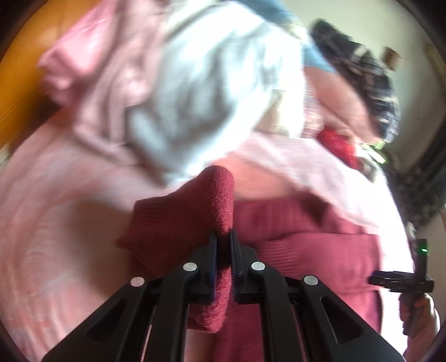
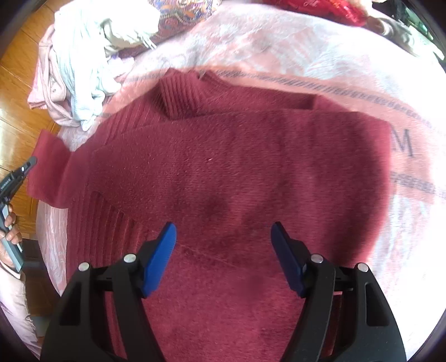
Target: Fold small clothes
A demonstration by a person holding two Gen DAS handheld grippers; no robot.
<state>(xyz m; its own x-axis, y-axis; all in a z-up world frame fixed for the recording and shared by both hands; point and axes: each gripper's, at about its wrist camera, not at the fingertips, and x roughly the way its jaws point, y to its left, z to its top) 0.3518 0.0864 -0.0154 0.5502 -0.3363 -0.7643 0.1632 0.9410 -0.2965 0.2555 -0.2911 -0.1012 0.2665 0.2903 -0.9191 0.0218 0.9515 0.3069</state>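
Note:
A dark red knitted sweater lies flat on a pink blanket, collar at the far side. Its left sleeve sticks out to the left. My left gripper is shut on that sleeve's cuff and holds it lifted; the sweater body lies to its right. My right gripper is open and empty, hovering above the sweater's lower middle. The left gripper also shows at the left edge of the right wrist view. The left wrist view is blurred.
A heap of pink and white clothes lies at the blanket's far left, also in the left wrist view. A patterned cloth and red cloth lie at the far edge. Wooden floor lies left.

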